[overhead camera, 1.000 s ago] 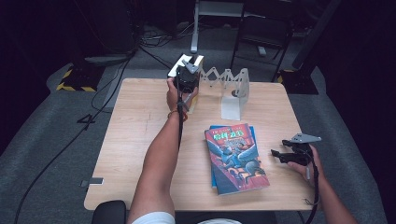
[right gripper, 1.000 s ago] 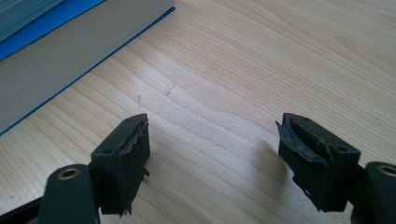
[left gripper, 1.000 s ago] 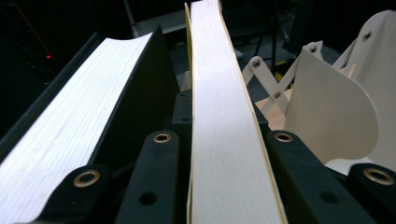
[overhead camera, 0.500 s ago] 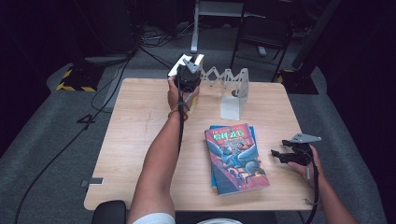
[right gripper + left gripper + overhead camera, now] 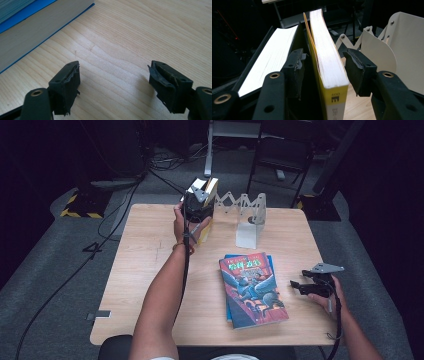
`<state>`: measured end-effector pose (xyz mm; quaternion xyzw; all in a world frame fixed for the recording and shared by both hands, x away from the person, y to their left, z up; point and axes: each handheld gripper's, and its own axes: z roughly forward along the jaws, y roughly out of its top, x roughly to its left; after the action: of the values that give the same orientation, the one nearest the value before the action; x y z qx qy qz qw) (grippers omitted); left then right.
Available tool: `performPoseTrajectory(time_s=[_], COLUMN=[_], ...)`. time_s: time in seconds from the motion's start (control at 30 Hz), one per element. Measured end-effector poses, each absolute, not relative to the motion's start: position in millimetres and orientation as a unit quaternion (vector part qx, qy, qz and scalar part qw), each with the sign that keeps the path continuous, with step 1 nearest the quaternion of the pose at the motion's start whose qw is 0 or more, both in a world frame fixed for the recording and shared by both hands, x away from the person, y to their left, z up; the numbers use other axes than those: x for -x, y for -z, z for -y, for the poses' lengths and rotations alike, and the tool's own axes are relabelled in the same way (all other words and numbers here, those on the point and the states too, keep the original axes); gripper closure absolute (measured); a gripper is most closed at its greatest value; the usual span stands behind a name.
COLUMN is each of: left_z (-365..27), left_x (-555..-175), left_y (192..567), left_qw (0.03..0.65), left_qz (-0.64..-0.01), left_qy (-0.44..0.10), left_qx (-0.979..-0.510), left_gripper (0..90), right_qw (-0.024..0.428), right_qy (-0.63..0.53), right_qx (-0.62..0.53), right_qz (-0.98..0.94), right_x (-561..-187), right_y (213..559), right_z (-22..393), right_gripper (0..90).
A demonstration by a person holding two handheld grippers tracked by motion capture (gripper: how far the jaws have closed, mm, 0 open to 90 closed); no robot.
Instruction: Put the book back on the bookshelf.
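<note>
Progress looks partial: yellow book (image 5: 325, 62) stands upright in the rack (image 5: 247, 217) at upper centre, the left gripper (image 5: 324, 68) just opening around it, two books (image 5: 252, 290) left beside the wide, empty right gripper (image 5: 302, 286).

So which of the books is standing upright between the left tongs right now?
The yellow book, standing on edge between the open left tongs. The black book leans beside it; two more lie stacked flat on the table.
</note>
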<state>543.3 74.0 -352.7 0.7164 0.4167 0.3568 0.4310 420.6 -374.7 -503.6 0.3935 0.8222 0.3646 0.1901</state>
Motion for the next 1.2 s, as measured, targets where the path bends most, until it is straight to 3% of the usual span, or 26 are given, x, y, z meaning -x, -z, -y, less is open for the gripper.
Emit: performPoseTrajectory(time_s=[0.3, 0.63, 1.2], left_z=[-82.6, -91.9, -103.7], left_x=[-525.1, -493.5, -438.4], left_y=[347.6, 352.4, 430.0], left_qw=[0.433, 0.436, 0.388], left_qz=[-0.4, -0.367, -0.32], left_qy=[-0.354, -0.348, -0.261], left_qx=[-0.726, -0.744, -0.824], left_gripper=[50.3, 45.1, 38.8], right_qw=[0.189, 0.191, 0.197], right_qy=[-0.365, -0.36, -0.341], right_qx=[-0.394, -0.395, -0.387], right_qz=[-0.822, -0.823, -0.834], right_x=[-420.4, -419.7, -416.1], right_y=[503.6, 502.9, 498.8], right_z=[374.8, 374.7, 369.5], right_gripper=[25.4, 25.1, 25.7])
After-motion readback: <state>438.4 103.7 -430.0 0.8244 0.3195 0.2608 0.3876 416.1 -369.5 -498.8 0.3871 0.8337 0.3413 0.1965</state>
